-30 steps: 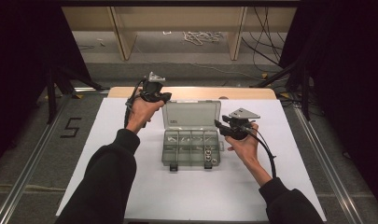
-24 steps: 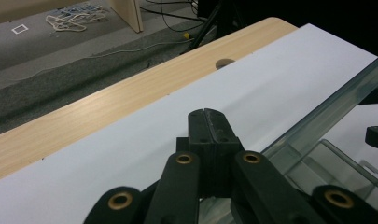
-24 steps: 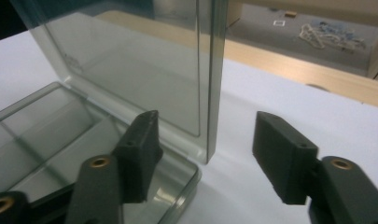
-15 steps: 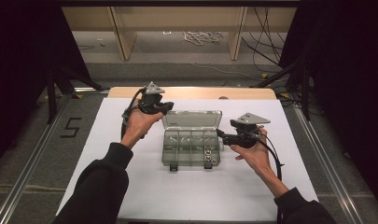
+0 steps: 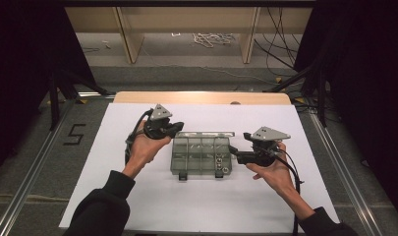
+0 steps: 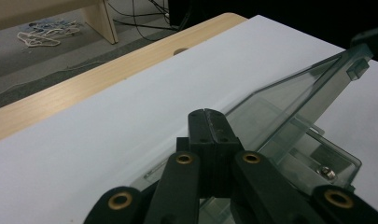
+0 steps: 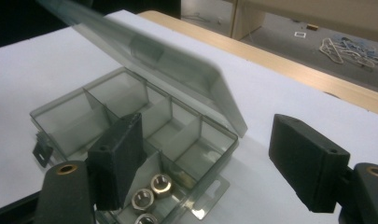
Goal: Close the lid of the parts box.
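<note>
My left gripper (image 6: 208,122), jaws pressed together and gripping nothing, sits at the 10 o'clock corner of the clear smoky plastic compartment box (image 5: 201,156), mid-way across the white table sheet (image 5: 201,206). My right gripper (image 7: 205,163), jaws wide, flanks its 3 o'clock end. The box's translucent hinged lid (image 7: 177,65) hangs half raised (its far edge is cut off). Three brass hex nuts (image 7: 151,193) fill one compartment; other contents are unclear.

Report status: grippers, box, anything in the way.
Left gripper shut, at the lid's back edge. Right gripper open beside the clear box. Lid half raised; nuts in one compartment. Nothing in the way.
</note>
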A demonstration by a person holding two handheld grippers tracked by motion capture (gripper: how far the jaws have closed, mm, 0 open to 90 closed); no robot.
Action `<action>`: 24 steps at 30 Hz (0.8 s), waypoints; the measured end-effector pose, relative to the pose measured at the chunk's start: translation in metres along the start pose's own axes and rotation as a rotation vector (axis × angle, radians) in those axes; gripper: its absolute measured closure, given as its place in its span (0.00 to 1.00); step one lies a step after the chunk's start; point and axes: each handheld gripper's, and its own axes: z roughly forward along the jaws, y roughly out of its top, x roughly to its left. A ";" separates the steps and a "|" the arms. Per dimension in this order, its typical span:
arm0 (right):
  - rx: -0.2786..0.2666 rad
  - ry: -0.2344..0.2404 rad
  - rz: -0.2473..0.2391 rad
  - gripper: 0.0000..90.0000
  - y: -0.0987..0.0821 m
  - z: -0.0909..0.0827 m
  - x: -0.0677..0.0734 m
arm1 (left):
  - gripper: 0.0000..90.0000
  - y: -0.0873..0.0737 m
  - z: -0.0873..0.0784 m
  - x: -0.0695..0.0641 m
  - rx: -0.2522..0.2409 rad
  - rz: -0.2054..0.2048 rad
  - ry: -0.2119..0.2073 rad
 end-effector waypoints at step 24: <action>-0.043 0.109 -0.024 0.62 0.000 -0.016 0.013 | 1.00 -0.049 -0.014 -0.017 -0.003 0.026 -0.023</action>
